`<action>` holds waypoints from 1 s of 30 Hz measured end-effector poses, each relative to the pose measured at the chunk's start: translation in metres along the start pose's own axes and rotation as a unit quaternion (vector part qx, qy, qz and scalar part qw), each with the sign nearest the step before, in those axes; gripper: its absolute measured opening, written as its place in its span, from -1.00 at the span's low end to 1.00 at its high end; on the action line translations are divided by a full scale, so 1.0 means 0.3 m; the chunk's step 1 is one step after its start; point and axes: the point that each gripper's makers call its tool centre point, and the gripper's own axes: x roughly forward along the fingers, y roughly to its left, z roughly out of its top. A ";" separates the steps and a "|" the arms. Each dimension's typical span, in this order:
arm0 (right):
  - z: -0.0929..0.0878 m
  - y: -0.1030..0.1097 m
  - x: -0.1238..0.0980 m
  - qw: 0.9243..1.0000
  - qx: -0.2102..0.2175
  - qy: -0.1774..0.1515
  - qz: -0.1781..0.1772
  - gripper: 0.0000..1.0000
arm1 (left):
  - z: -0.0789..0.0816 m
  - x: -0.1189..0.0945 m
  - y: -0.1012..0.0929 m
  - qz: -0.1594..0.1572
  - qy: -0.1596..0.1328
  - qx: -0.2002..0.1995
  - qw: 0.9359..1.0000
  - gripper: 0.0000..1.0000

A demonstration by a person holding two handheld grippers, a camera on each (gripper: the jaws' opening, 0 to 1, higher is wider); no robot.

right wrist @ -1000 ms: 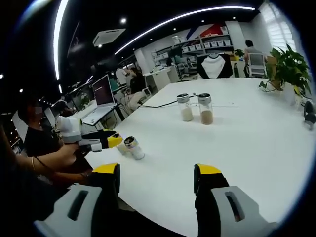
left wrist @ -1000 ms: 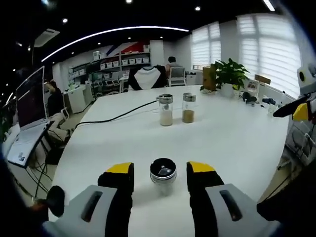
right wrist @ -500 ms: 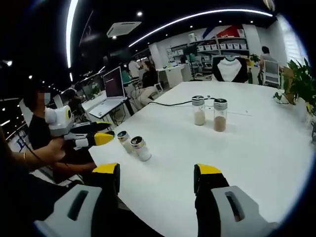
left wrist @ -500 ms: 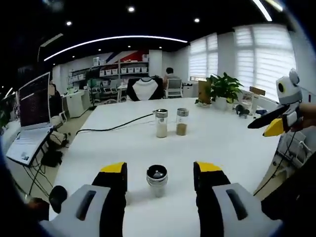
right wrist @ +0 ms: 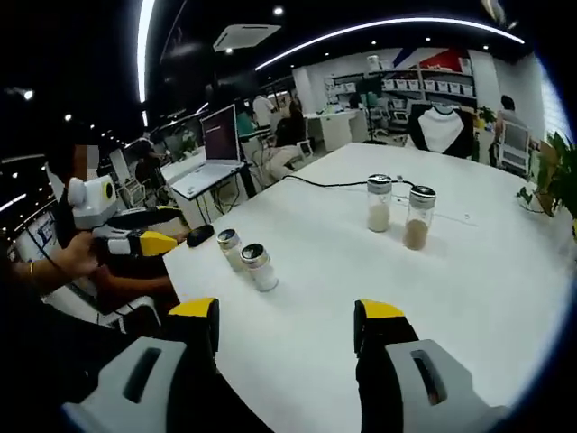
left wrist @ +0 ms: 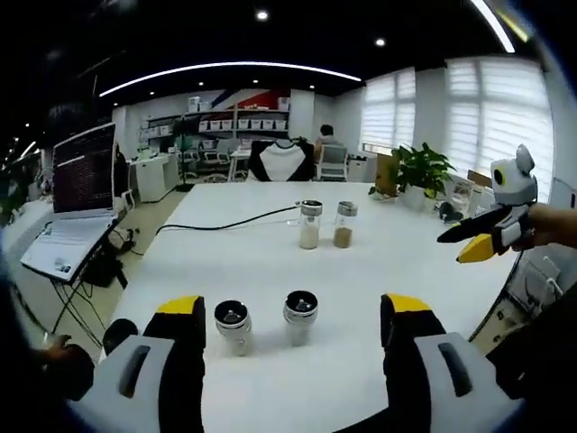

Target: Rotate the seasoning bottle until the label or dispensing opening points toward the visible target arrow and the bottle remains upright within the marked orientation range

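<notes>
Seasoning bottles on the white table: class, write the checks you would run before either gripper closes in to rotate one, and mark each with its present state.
1. Left gripper open: ok.
2. Right gripper open and holding nothing: ok.
3. Two near seasoning bottles upright: ok.
4. A near bottle between the left gripper's jaws: not ok, both stand ahead of the tips.
5. Target arrow on the white table located: cannot tell, none made out.
6. Two far jars standing apart from the near pair: ok.
</notes>
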 end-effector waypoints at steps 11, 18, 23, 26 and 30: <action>0.092 -0.066 0.098 0.999 -0.042 0.010 0.005 0.19 | -0.003 -0.032 -0.026 -0.027 -0.011 -0.008 1.000 0.92; 0.159 -0.103 0.163 0.997 -0.073 0.014 0.016 0.18 | 0.007 -0.037 0.012 -0.012 -0.016 -0.017 1.000 0.90; 0.199 -0.147 0.196 0.996 -0.088 0.015 0.022 0.18 | 0.023 -0.041 0.022 -0.001 -0.021 -0.020 1.000 0.88; 0.230 -0.181 0.219 0.995 -0.092 0.013 0.021 0.18 | 0.031 -0.038 0.026 0.004 -0.022 -0.019 1.000 0.85; 0.267 -0.216 0.248 0.995 -0.102 0.010 0.022 0.18 | 0.039 -0.026 0.034 0.010 -0.022 -0.020 0.999 0.85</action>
